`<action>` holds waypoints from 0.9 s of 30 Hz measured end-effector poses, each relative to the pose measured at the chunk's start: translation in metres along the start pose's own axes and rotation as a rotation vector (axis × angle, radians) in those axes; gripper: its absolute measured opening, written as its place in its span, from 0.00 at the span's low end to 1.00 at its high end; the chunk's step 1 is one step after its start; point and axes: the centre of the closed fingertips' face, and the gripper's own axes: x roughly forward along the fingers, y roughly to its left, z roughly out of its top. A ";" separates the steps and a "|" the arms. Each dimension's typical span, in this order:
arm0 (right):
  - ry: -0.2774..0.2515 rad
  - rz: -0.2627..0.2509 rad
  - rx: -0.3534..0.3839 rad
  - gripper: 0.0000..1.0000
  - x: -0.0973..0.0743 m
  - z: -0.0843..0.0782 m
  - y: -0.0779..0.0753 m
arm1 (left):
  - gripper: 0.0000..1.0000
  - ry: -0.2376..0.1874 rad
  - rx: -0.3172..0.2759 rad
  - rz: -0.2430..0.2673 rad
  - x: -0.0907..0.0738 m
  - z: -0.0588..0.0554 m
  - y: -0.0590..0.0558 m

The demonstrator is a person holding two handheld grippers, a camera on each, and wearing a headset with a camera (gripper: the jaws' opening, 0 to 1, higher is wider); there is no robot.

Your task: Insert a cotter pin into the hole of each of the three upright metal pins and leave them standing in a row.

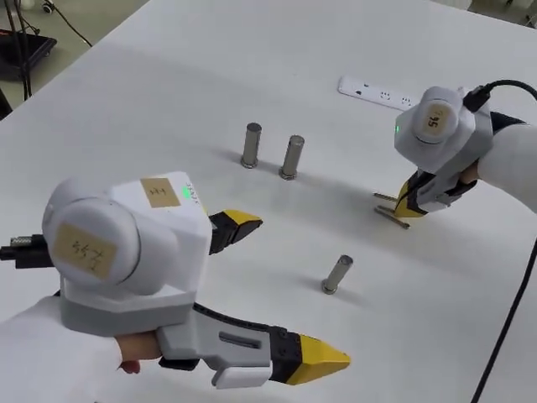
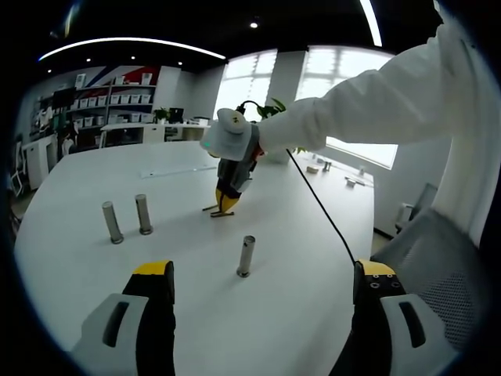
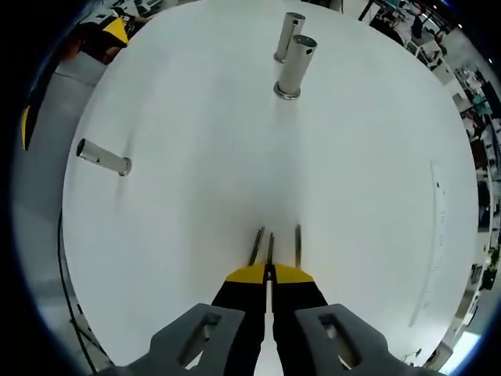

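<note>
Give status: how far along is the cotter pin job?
Done: nothing fitted; the three metal pins stand bare, one apart from the other two. In hand: right gripper shut among the loose cotter pins, seemingly gripping the middle one; left gripper open. Left: all three insertions, then the row.

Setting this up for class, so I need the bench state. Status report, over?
Left gripper open, hovering. Right gripper shut on cotter pin on the table, two more beside. Three pins upright, none fitted. Power strip far off.
</note>
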 end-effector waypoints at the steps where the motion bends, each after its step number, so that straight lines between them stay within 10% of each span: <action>1: 0.000 -0.004 -0.003 0.00 0.000 0.000 0.001 | 0.94 0.002 0.002 -0.003 0.000 0.000 -0.001; 11: -0.018 -0.002 0.013 0.00 -0.008 0.001 0.005 | 0.93 -0.004 0.006 -0.009 -0.002 0.002 -0.002; 27: -0.140 -0.181 -0.037 0.00 -0.066 0.009 0.003 | 0.91 0.018 0.031 -0.035 -0.001 0.001 -0.002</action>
